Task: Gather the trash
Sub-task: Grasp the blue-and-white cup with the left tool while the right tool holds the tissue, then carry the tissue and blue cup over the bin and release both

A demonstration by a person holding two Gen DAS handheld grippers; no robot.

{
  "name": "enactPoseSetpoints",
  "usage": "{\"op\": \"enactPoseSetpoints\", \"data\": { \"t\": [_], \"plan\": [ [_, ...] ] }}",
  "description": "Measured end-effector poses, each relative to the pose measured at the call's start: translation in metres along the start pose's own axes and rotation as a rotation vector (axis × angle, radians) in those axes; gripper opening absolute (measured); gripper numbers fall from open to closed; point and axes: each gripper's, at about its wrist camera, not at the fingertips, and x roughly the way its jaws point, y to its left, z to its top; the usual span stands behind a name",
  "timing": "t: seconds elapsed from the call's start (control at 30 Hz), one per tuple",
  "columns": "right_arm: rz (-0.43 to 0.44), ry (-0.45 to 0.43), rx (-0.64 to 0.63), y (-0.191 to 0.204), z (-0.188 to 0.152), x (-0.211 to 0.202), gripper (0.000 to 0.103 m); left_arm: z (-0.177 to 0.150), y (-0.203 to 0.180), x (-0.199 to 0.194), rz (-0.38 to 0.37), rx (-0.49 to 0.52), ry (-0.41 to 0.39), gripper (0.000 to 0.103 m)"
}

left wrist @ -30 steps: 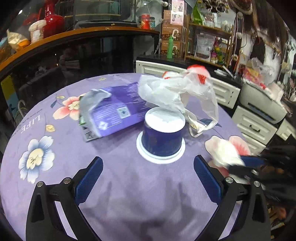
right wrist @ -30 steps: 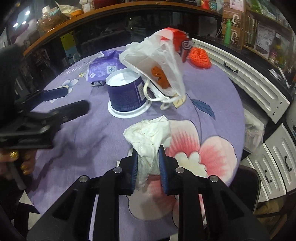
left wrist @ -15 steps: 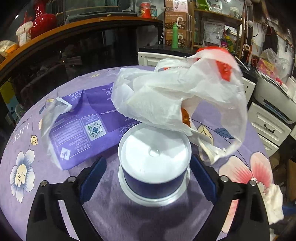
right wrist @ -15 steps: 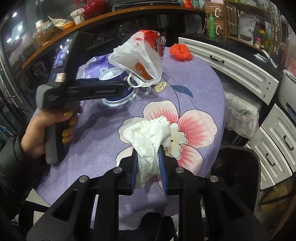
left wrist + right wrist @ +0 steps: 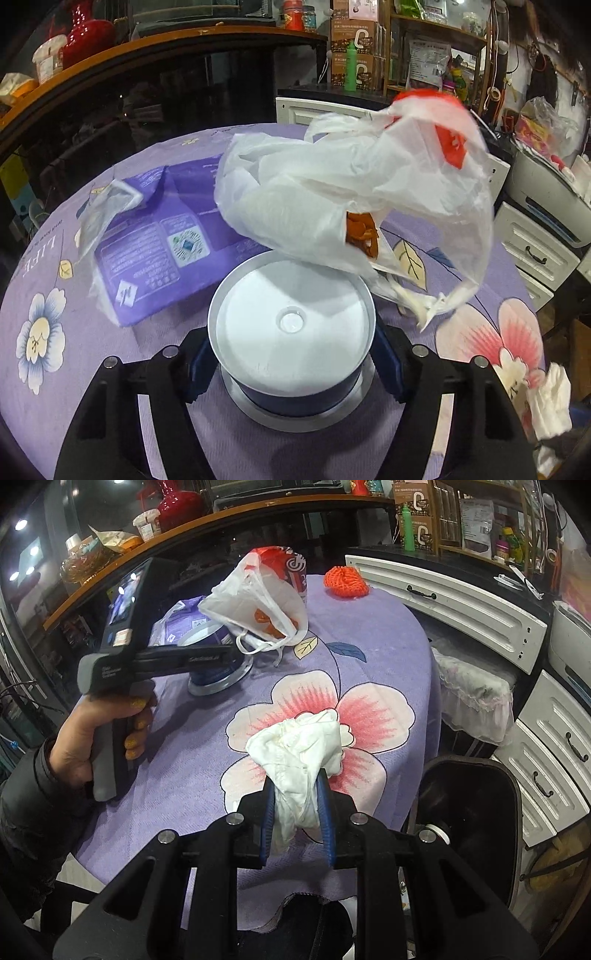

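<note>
a round table (image 5: 192,746) wears a purple cloth with big flowers on it. the left tool (image 5: 291,354) is low over the table with a blue cup (image 5: 295,391) between its two blue pads. the cup is upside down, its white bottom faces up, and it stands on its white rim. the left tool's jaws are closing in on the cup, and it is hard to tell if the pads touch the cup's sides. just behind the cup, and leaning over its far edge, is a white plastic bag (image 5: 332,199) with red marks and something orange inside. left of the bag a flat purple packet (image 5: 162,240) lies on the cloth. from the other side you can see a hand (image 5: 92,734) with yellow nails that holds the grey handle of the left tool, with a dark sleeve (image 5: 26,794) behind it. the right tool (image 5: 297,827) is pinched narrow on a crumpled white tissue (image 5: 299,749). the tissue puffs out above the pads, over a pink flower near the table's edge. a dark bin (image 5: 469,812) stands on the floor to the right of the table, near white drawers (image 5: 546,760). far back on the table sits an orange knit ball (image 5: 345,581), and a red and white can (image 5: 295,572) stands behind the bag.
</note>
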Motion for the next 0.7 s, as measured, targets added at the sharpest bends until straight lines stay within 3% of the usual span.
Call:
{"op": "enactPoseSetpoints", "data": {
  "t": [0.33, 0.5, 0.7],
  "plan": [
    [0.008, -0.008, -0.009, 0.004, -0.005, -0.002, 0.022, -0.044, 0.013, -0.063, -0.080, -0.033, -0.054, 0.070],
    [-0.011, -0.024, -0.008, 0.000, -0.009, -0.011, 0.022, -0.062, -0.003, -0.091, -0.117, 0.007, -0.095, 0.070],
    [-0.072, -0.047, 0.022, -0.024, -0.019, -0.031, 0.022, -0.066, -0.044, -0.110, -0.221, 0.055, -0.128, 0.070]
  ]
}}
